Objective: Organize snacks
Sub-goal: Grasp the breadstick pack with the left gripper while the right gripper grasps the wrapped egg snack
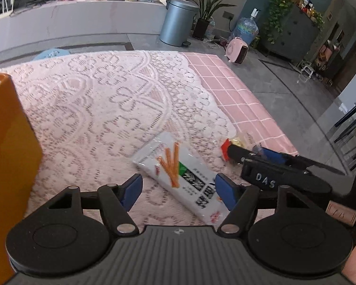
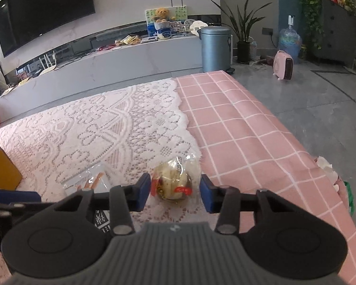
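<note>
Pastry (image 2: 175, 182) between right hand-held gripper (image 2: 175, 193) blue pads, untouched

On my feeds the surface (image 2: 244, 128) wears a pink cloth checked with thin white lines, with a white lace cover (image 1: 102, 109) of flower and arch patterns laid over it. The flat snack packet (image 1: 178, 178) is white with orange sticks, a green patch and black lettering. The round snack (image 2: 175, 182) is pale yellow in clear wrap with red marks. The box (image 1: 7, 154) is orange-yellow. Both sets of pads (image 1: 226, 192) are blue on black.
</note>
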Demonstrator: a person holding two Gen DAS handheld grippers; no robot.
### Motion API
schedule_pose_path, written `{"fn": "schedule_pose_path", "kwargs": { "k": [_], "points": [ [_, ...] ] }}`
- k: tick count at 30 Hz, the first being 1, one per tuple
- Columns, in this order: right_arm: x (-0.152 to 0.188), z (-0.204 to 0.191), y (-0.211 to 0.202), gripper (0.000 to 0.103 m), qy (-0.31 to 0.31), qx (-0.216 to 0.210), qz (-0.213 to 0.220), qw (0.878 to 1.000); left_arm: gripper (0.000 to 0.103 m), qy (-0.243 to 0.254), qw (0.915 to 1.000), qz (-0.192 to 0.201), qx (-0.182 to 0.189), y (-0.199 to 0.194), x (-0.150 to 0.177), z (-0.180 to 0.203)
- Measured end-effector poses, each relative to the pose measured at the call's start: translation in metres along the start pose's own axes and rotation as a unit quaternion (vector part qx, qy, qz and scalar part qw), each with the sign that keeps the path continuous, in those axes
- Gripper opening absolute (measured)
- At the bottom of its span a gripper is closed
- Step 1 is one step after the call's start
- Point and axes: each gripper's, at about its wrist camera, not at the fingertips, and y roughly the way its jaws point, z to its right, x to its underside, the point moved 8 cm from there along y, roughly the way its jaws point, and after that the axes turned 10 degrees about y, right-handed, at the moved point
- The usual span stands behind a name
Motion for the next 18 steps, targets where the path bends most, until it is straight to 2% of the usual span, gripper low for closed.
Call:
{"fn": "schedule_pose_path", "kwargs": {
  "k": [1, 6, 12, 15, 18],
  "points": [
    [0.0, 0.0, -0.001, 0.037, 0.0, 0.0, -0.001, 1.0, 0.076, -0.004, 1.0, -0.003, 0.005, 0.002, 0.0, 0.002],
    [-0.002, 0.015, -0.012, 0.036, 0.018, 0.029, 0.008, 0.999, 0.076, -0.043, 0.9988, -0.021, 0.013, 0.013, 0.001, 0.007],
    [0.003, 0.046, -0.032, 0.036, 0.083, 0.048, 0.009, 0.995, 0.08, -0.08, 0.9948, -0.058, -0.024, 0.029, 0.003, 0.013],
    [0.007, 0.05, -0.031, 0.036, 0.093, 0.05, -0.002, 0.994, 0.086, -0.105, 0.9919, -0.066, -0.026, 0.036, 0.002, 0.016],
    [0.01, 0.05, -0.03, 0.036, 0.091, 0.054, -0.01, 0.994, 0.089, -0.133, 0.9877, -0.067, -0.048, 0.042, 0.001, 0.015]
  ]
}}
